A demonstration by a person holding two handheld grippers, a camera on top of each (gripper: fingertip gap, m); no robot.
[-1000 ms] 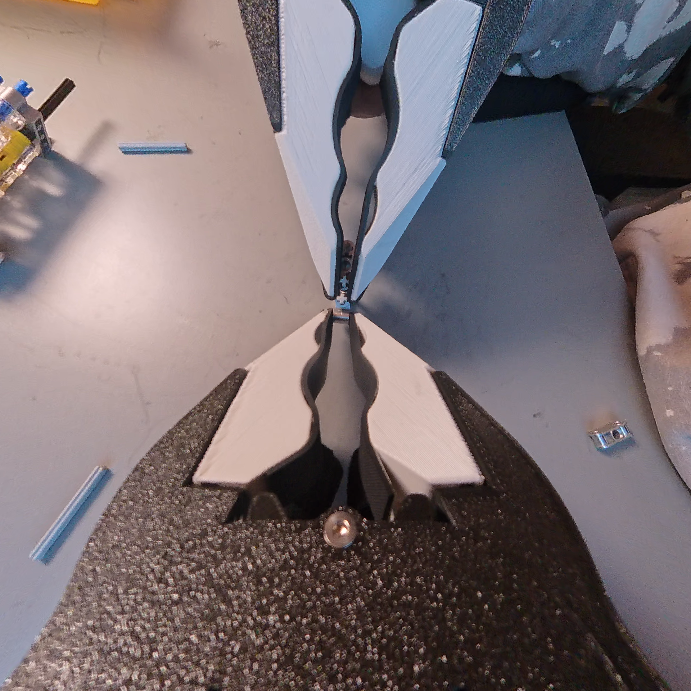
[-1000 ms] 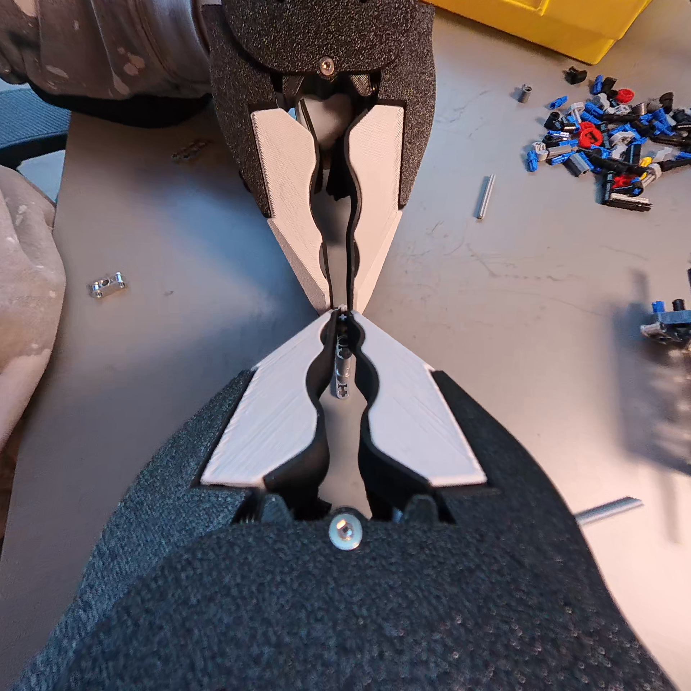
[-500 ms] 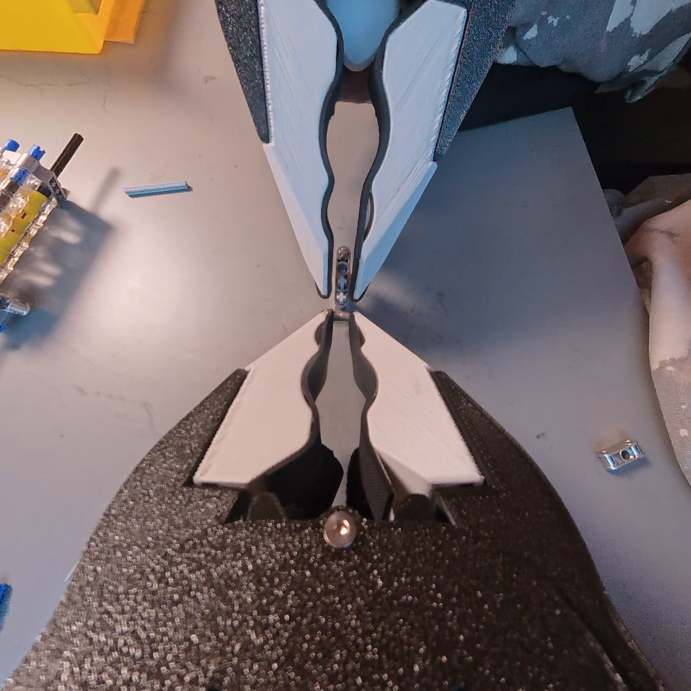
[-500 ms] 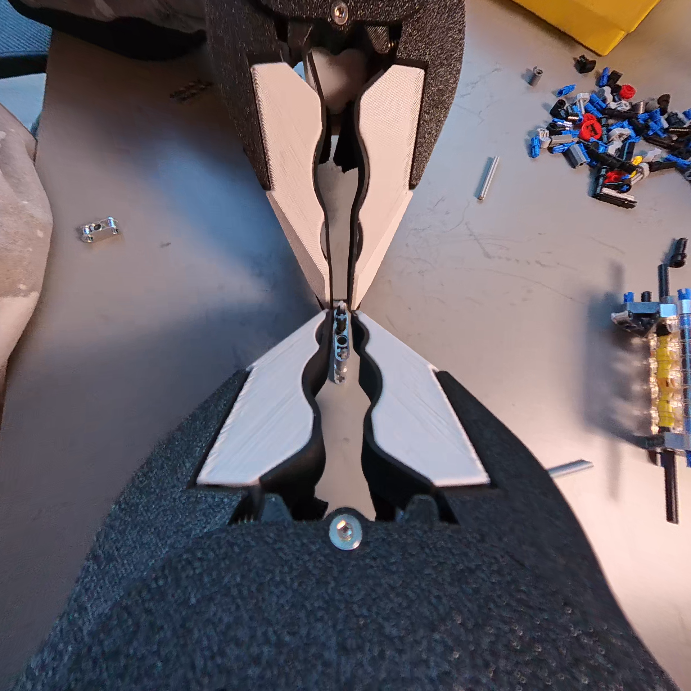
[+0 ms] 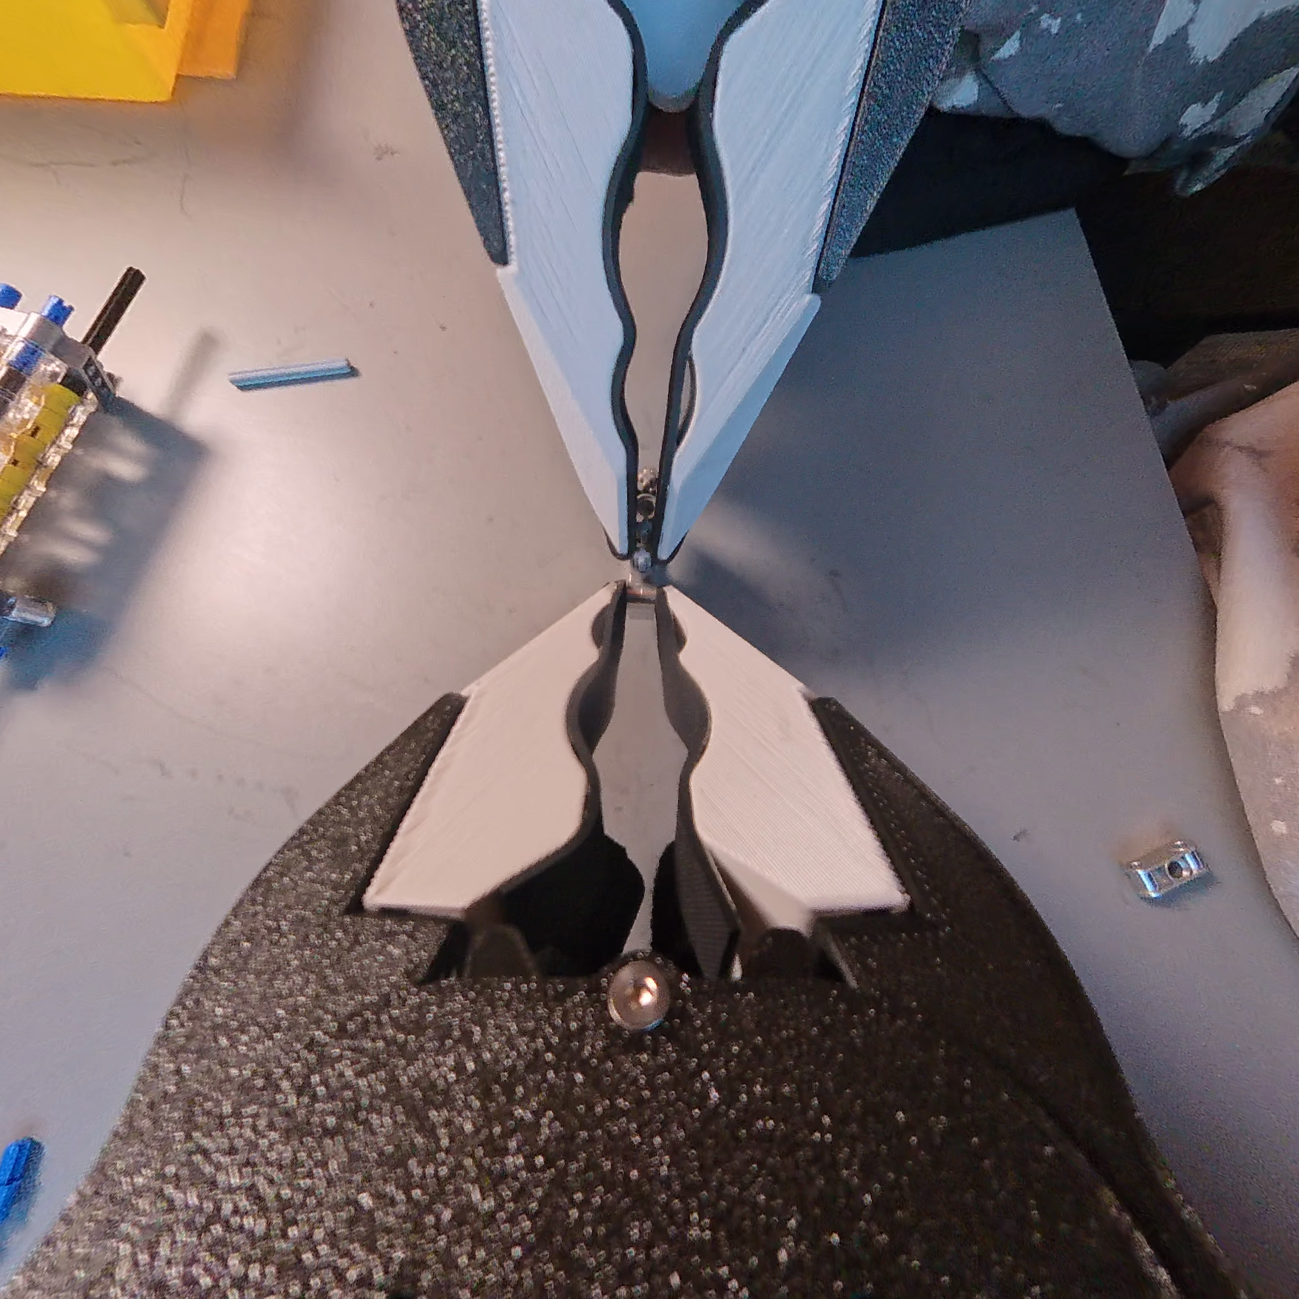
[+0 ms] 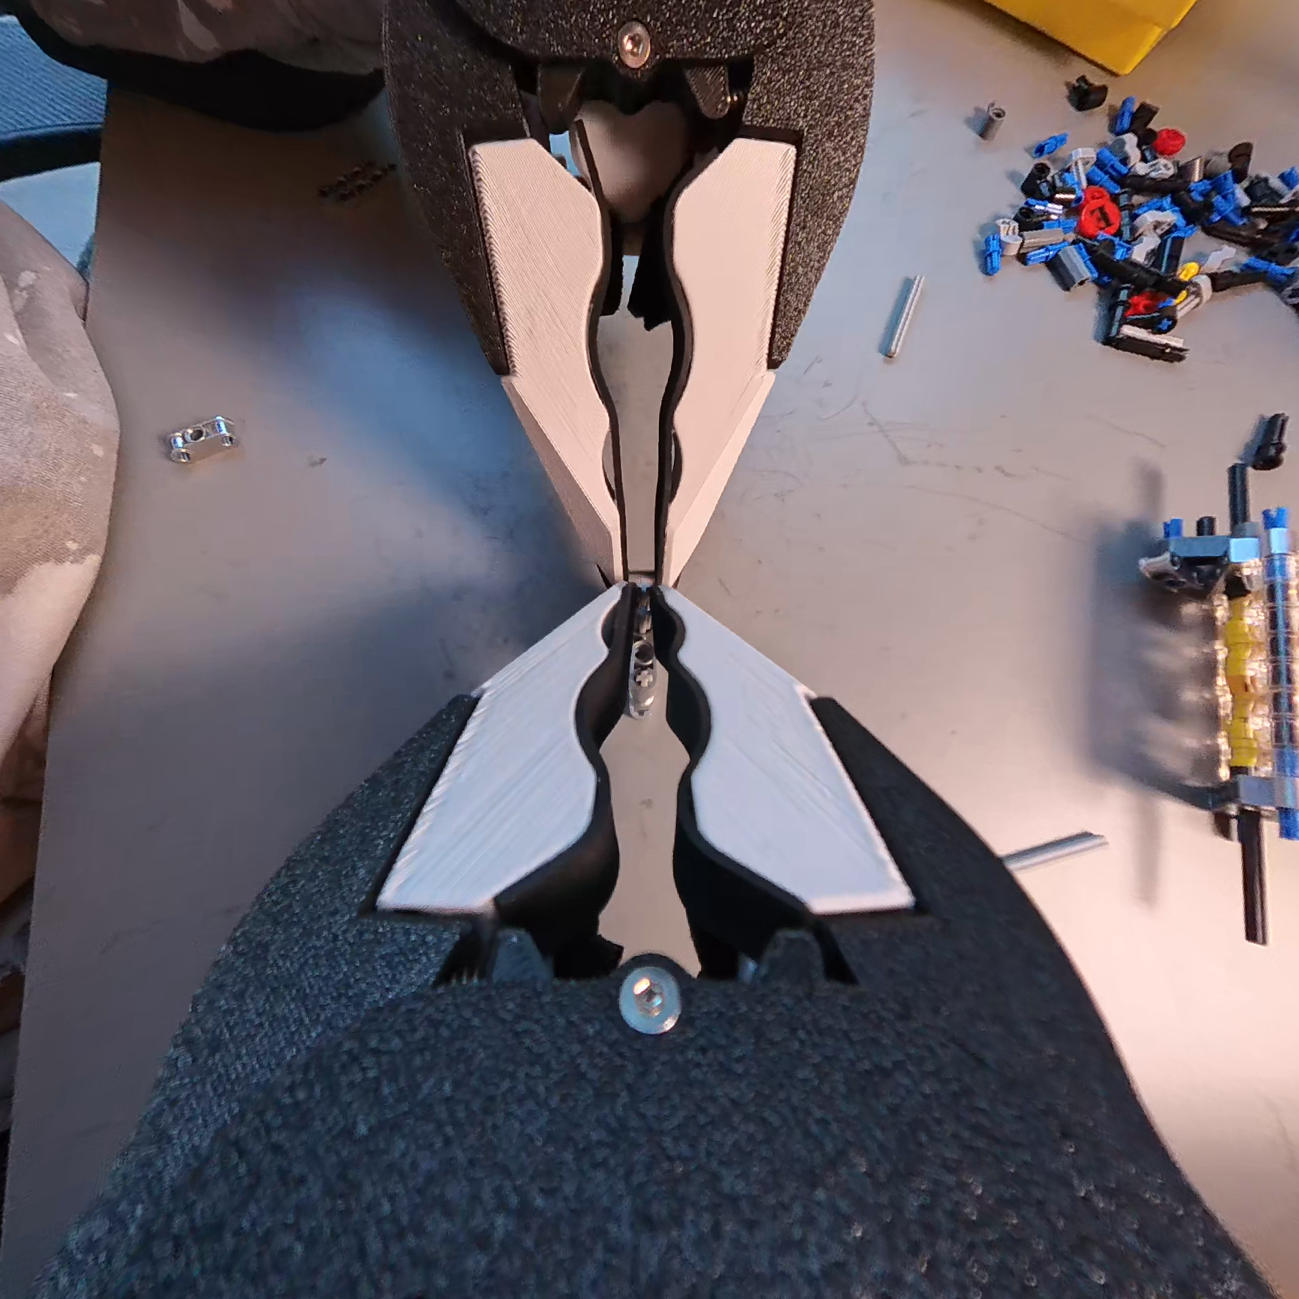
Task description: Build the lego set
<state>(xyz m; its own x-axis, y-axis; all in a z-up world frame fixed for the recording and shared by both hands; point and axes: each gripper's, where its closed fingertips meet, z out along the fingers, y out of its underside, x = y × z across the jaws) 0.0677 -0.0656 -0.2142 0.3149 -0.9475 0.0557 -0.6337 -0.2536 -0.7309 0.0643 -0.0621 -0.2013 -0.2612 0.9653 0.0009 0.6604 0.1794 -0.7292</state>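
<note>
My two grippers meet tip to tip above the grey table (image 5: 281, 632). In the left wrist view my left gripper (image 5: 640, 596) is shut on a small grey piece (image 5: 641, 590) at its very tips. The right gripper (image 5: 643, 552) comes in from the top, shut on a thin grey beam with holes (image 5: 647, 502). In the right wrist view my right gripper (image 6: 640, 597) holds that beam (image 6: 641, 668) edge-on between its pads. The left gripper (image 6: 640, 573) comes in from above, and the small grey piece (image 6: 641, 580) touches the beam's end.
A half-built assembly of clear, yellow and blue parts (image 6: 1251, 675) lies at the right, also at the left edge (image 5: 35, 422). There is a pile of small parts (image 6: 1160, 211), a yellow bin (image 5: 84, 49), loose grey axles (image 5: 288, 372) (image 6: 1054, 847), a silver connector (image 6: 204, 439) and a person's sleeve (image 5: 1125, 70). My two grippers' fingertips are within a few centimetres of each other. The silver connector (image 6: 204, 439) is about 15 cm from my left fingertips. Seen from the left wrist view (image 5: 1166, 867) as well.
Both grippers have stayed shut and tip to tip while drifting together over the table. The yellow bin and the half-built assembly have come further into view.
</note>
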